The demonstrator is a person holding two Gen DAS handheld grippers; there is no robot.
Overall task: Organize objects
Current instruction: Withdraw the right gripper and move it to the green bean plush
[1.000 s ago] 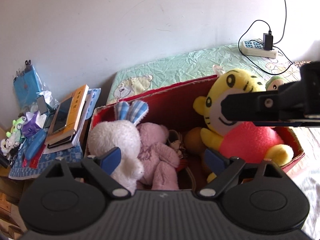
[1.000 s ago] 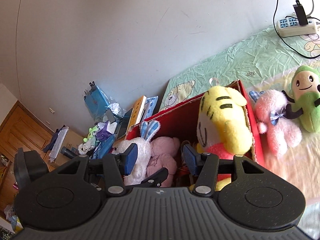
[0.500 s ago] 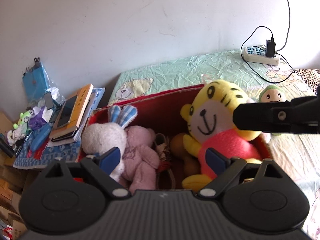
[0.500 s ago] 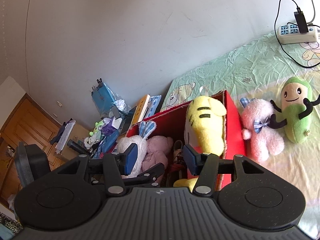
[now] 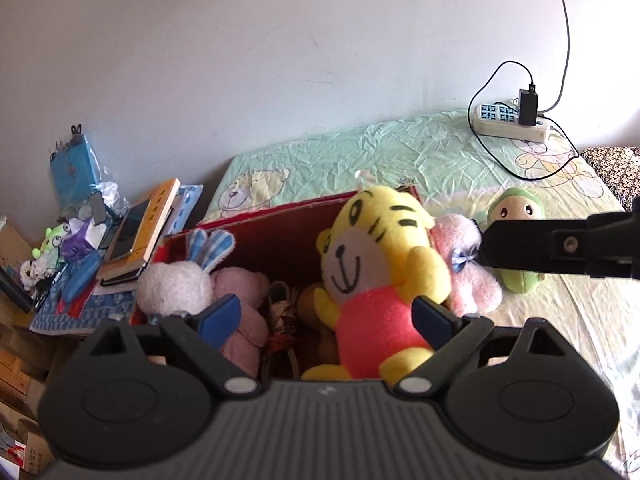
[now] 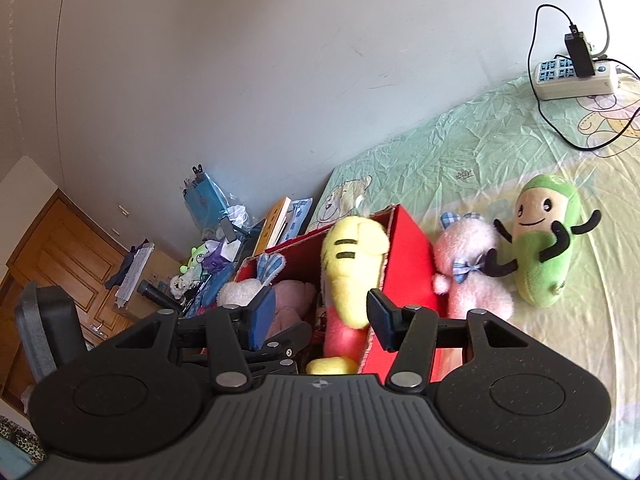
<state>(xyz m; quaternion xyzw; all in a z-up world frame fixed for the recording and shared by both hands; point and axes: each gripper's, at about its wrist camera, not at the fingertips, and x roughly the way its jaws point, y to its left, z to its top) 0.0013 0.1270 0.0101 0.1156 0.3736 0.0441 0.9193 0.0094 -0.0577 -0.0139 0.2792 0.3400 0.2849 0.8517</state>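
A red box (image 5: 272,224) on the bed holds a yellow tiger plush (image 5: 376,264), a white bunny plush (image 5: 176,286) and a pink plush (image 5: 244,300). My left gripper (image 5: 326,316) hangs open and empty above the box's near side. My right gripper (image 6: 320,316) is open and empty just in front of the tiger (image 6: 352,264), over the box's right wall (image 6: 408,256). A pale pink plush (image 6: 468,268) and a green plush (image 6: 544,240) lie on the bed to the right of the box. The right gripper's arm (image 5: 560,248) shows in the left wrist view.
A power strip (image 5: 512,124) with a charger and cables lies at the back right of the bed. A cluttered side table (image 5: 80,280) with books, a phone and small toys stands left of the box. A wooden door (image 6: 60,248) is at far left.
Both grippers have drawn back and up from the box, so more of the bed and the two plush toys to the right show. Both stay open and the tiger stays in the box.
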